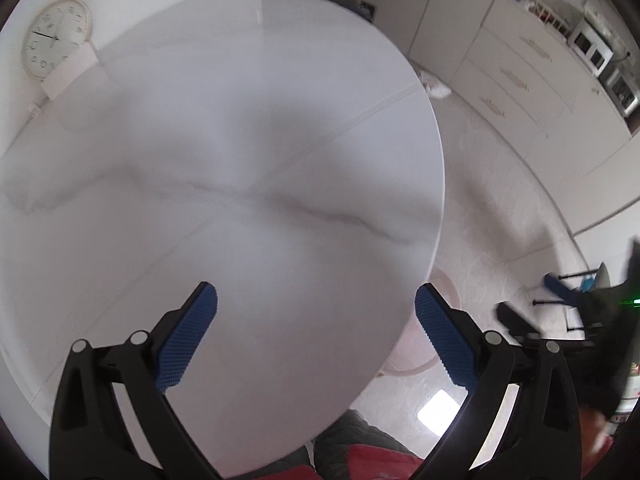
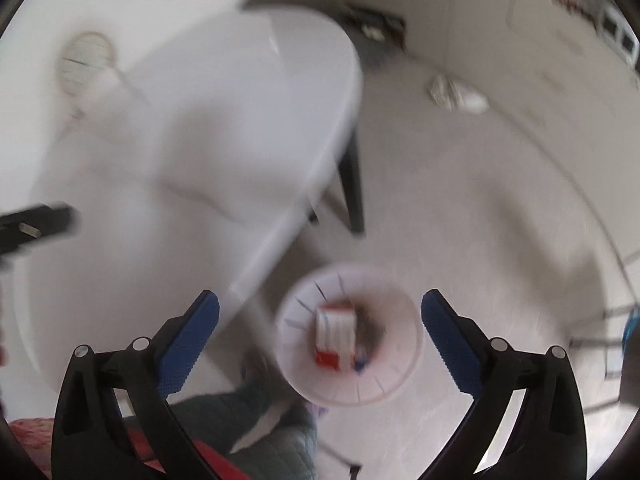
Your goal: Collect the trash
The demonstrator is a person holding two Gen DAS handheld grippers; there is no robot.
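Note:
A round pale pink waste bin (image 2: 404, 376) stands on the floor beside the table. Inside it lies a red and white carton (image 2: 335, 334) with some darker scraps next to it. My right gripper (image 2: 320, 312) hangs high above the bin, open wide, nothing between its blue pads (image 2: 188, 344). My left gripper (image 1: 316, 304) hovers over the white marble table (image 1: 240, 140), also open and empty. The bin's rim (image 1: 420, 360) peeks out past the table edge in the left wrist view. The right wrist view is blurred.
A black table leg (image 2: 352, 188) stands on the pale tiled floor. A crumpled white bag (image 1: 436, 88) lies by the white drawers (image 1: 516, 80). A wall clock (image 1: 56, 38) hangs behind the table. The person's grey quilted trousers (image 2: 280, 432) are below.

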